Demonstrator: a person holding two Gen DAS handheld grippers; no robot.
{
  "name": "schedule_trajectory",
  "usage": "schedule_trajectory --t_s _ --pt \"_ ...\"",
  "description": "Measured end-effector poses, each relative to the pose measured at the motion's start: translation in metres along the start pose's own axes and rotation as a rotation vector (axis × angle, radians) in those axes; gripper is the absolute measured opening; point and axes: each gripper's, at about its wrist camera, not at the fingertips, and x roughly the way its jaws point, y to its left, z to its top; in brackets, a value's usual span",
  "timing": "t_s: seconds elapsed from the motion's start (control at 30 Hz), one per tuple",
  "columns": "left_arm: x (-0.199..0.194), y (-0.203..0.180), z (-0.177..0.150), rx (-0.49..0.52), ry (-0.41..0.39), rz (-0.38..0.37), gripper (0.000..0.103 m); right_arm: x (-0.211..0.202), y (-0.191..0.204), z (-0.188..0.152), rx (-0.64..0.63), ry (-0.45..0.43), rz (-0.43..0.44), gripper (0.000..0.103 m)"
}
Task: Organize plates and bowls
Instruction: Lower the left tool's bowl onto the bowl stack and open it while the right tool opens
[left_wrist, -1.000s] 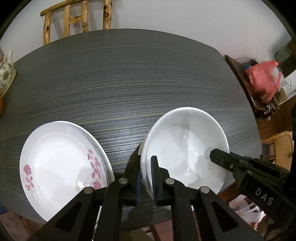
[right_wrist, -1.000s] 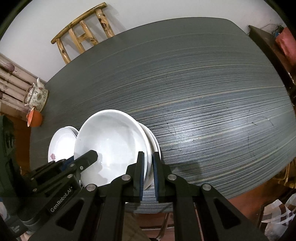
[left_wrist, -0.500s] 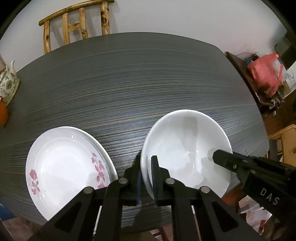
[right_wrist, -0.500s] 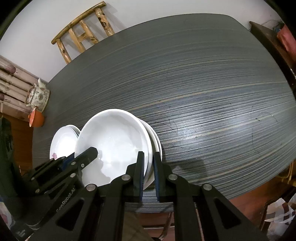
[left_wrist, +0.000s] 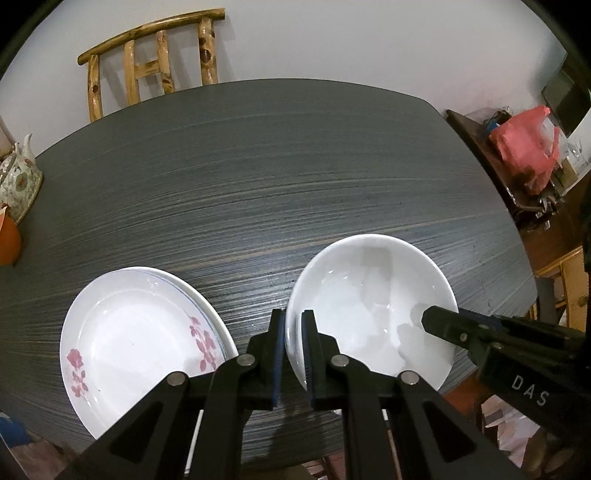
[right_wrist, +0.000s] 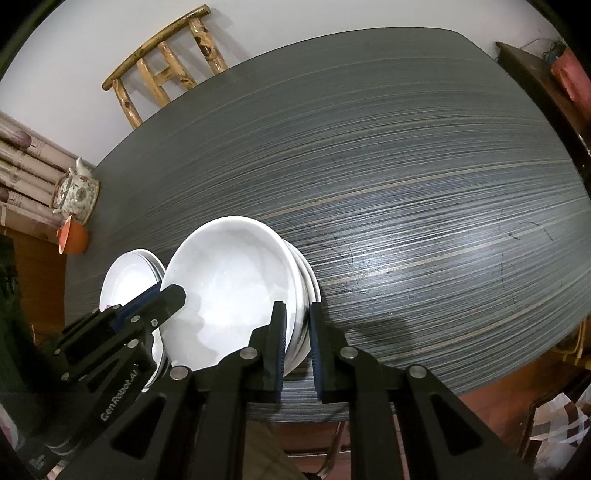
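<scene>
Left gripper (left_wrist: 293, 332) pinches near-left rim of white bowl (left_wrist: 369, 310); right gripper (right_wrist: 297, 325) clamps opposite rim. Two-sided hold keeps bowl level over nested bowl stack (right_wrist: 308, 291), near table (left_wrist: 258, 166) edge, beside floral plates (left_wrist: 140, 343).

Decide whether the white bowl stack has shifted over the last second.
No visible shift: in the right wrist view the white bowl stack sits the same against the teapot and table.

Two hand-held grippers (left_wrist: 293, 325); perhaps three stacked bowls (right_wrist: 236, 280); two floral plates (left_wrist: 140, 339).
</scene>
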Motion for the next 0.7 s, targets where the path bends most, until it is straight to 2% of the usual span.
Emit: schedule_trajectory --t_s 0.7 --pt "-0.012 0.013 -0.003 -0.019 0.005 -0.031 0.010 -0.008 0.003 -0.010 -0.016 -0.032 -0.008 0.013"
